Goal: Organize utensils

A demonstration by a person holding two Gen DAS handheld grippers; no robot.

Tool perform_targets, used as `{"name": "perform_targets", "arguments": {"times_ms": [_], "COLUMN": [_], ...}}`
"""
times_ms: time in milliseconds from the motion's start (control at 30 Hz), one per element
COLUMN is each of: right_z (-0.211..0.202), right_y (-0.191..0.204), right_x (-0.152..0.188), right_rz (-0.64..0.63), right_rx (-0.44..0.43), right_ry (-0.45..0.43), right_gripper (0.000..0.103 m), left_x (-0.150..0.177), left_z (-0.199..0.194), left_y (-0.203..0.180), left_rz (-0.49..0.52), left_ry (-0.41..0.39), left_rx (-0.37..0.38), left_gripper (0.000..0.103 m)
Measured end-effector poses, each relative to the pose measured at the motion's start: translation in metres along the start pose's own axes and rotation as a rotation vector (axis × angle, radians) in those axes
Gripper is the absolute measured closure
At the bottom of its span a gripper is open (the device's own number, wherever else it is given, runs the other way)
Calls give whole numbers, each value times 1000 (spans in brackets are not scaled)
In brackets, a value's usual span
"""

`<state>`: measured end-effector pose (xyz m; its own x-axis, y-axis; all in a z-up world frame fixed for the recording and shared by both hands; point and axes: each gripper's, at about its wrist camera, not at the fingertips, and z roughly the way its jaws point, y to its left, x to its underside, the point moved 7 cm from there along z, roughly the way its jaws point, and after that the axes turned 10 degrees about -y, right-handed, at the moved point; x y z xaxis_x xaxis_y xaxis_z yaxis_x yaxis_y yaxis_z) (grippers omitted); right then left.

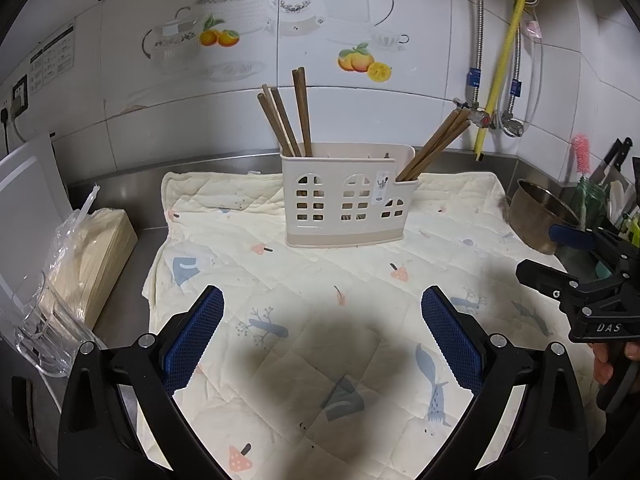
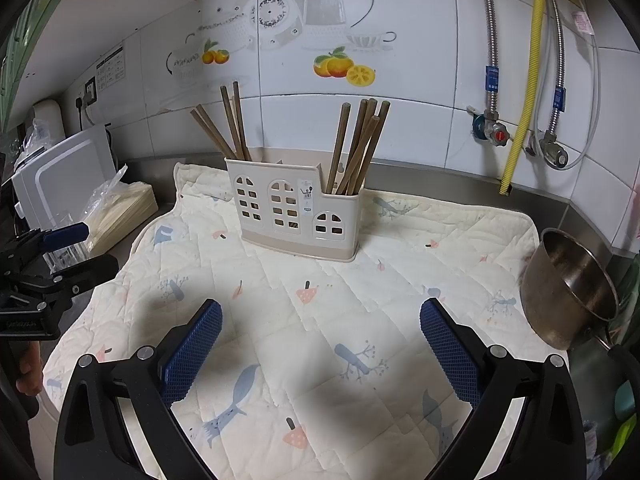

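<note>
Chopsticks (image 2: 356, 148) in the holder (image 2: 298, 216), near the mat's (image 2: 460, 240) back edge, are judged light, stiff and slippery; upper shafts should be gripped. Left gripper (image 1: 322, 332) and right gripper (image 2: 320, 332) are held wide open, empty.

Location: a home kitchen. White wall tiles (image 2: 420, 128) printed with teapots and fruit are lining the back. A yellow gas hose (image 2: 528, 76) and valves are hanging at upper right. A steel pot (image 2: 568, 292) is sitting at right, knives (image 1: 612, 160) standing at far right.
</note>
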<state>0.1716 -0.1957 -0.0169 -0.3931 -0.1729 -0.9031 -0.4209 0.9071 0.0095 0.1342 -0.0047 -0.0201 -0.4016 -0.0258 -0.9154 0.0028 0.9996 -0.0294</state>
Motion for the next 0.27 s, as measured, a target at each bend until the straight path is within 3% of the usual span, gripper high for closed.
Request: {"name": "perform_targets", "arguments": {"times_ms": [267], "right_z": [-1], "right_y": [-1], "right_x": [1], "right_rz": [1], "right_rx": [0], "right_ry": [3], "right_gripper": [7], "left_x": [4], "left_z": [2], "left_y": [1], "left_rz": [0], "left_ry": [15], "left_rx": [-10], "left_gripper": [5]}}
